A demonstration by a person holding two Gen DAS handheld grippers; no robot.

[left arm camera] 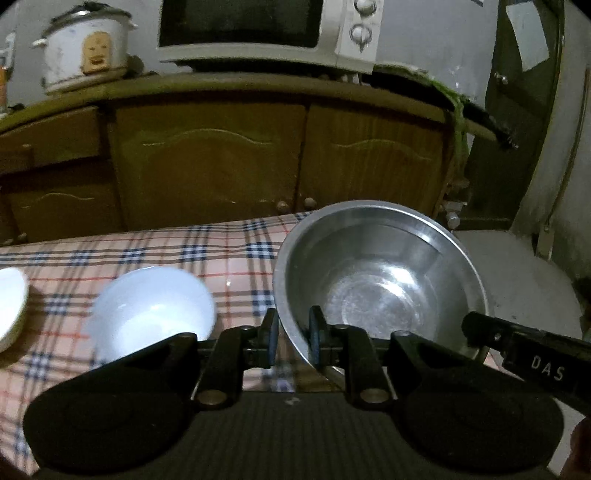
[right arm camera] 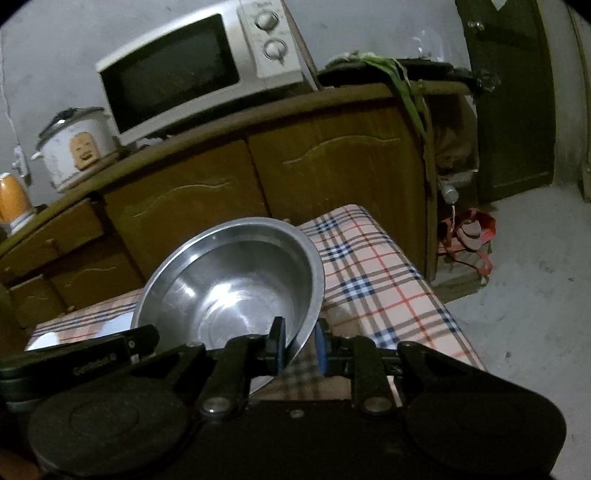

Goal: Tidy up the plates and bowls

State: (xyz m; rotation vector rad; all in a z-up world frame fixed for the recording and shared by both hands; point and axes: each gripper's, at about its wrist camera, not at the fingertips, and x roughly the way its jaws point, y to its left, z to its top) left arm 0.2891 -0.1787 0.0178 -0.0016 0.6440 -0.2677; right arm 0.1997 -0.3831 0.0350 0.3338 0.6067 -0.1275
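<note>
A large steel bowl point(left arm camera: 380, 280) sits over the right end of the plaid-covered table point(left arm camera: 229, 251). My left gripper point(left arm camera: 295, 338) is shut on the bowl's near-left rim, one finger inside and one outside. My right gripper point(right arm camera: 300, 345) is shut on the steel bowl's point(right arm camera: 229, 284) near-right rim in the same way. A white bowl point(left arm camera: 151, 314) stands on the cloth left of the steel bowl. Part of another white dish point(left arm camera: 11, 306) shows at the far left edge.
A wooden cabinet point(left arm camera: 207, 162) stands behind the table, with a microwave point(left arm camera: 258, 26) and a rice cooker point(left arm camera: 85, 48) on top. The table's right edge point(right arm camera: 436, 295) drops to a grey floor. A red bag point(right arm camera: 469, 236) lies by the cabinet.
</note>
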